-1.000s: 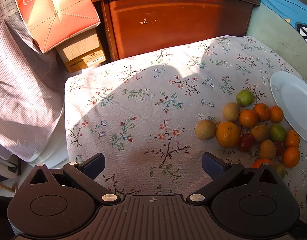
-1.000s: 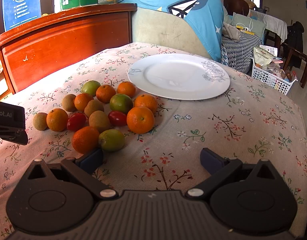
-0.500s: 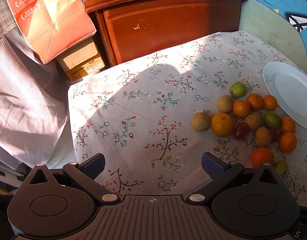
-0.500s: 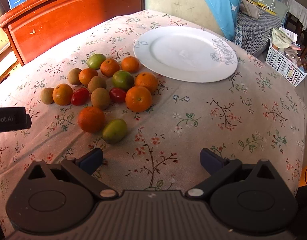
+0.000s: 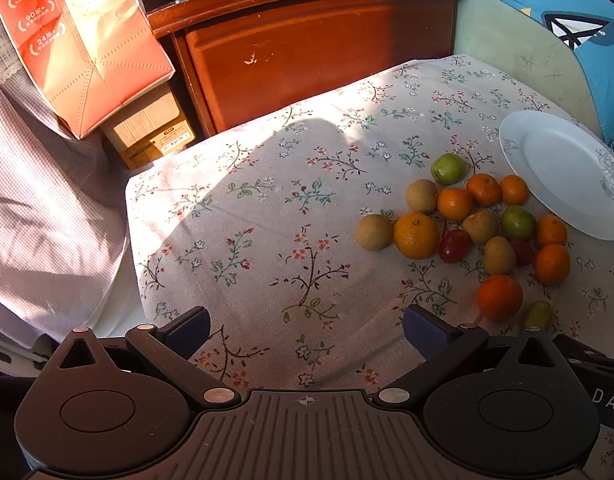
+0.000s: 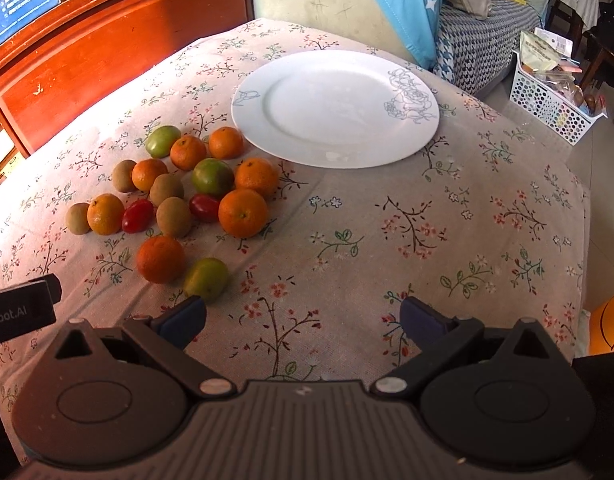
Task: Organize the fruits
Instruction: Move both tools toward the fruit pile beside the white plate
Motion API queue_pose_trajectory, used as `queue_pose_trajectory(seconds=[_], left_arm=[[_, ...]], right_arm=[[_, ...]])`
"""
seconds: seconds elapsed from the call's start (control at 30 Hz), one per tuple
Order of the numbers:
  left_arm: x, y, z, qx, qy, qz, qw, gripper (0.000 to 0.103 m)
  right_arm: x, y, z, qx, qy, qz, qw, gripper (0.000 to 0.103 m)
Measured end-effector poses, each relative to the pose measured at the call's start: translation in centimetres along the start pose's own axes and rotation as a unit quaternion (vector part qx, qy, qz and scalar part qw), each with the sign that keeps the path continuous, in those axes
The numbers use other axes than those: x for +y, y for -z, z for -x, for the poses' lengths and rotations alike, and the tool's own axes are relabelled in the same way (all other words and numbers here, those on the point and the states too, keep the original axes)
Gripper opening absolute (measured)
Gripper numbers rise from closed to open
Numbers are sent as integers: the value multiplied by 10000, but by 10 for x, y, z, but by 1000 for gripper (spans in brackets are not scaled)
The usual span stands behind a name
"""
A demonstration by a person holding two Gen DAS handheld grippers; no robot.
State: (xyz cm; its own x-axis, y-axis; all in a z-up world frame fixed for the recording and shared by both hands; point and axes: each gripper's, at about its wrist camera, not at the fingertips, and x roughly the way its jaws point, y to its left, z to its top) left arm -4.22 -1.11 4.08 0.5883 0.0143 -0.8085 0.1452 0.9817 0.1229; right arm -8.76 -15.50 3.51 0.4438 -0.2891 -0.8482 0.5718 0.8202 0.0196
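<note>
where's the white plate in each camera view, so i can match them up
Left wrist: white plate at the right edge, cut off, beyond the fruit.
Right wrist: white plate upper centre, whole, empty.
Shared landmark: the small orange right by its rim.

Orange bag (image 5: pixel 83 40) over cardboard box (image 5: pixel 149 128); wooden headboard (image 5: pixel 319 48); white perforated basket (image 6: pixel 551 108) on floor

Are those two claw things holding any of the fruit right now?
No. The left gripper and right gripper are both open and empty; the fruits lie on the tablecloth.
</note>
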Motion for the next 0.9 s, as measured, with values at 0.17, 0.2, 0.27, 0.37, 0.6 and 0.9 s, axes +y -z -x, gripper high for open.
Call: queue_pose_trajectory(seconds=[0.17, 0.2, 0.27, 0.37, 0.6, 0.9], left_arm=[[-4, 1, 1, -14, 12, -97, 10000, 103], [-5, 1, 1, -13, 10, -113, 9999, 103], [-7, 2, 1, -10, 11, -154, 9999, 103], [-10, 4, 1, -4, 48, -219, 9997, 103], [-14, 6, 3, -41, 89, -339, 9994, 103], [-16, 7, 3, -62, 81, -392, 9992, 103]], right_arm=[[-3, -3, 0, -13, 0, -102, 9999, 102], [-4, -3, 0, -20, 10, -105, 9999, 102], [-4, -4, 0, -15, 17, -118, 9999, 102], [-4, -3, -2, 31, 15, -107, 9999, 102], [1, -2, -1, -25, 104, 51, 9999, 102], [1, -1, 2, -109, 181, 173, 9996, 102]])
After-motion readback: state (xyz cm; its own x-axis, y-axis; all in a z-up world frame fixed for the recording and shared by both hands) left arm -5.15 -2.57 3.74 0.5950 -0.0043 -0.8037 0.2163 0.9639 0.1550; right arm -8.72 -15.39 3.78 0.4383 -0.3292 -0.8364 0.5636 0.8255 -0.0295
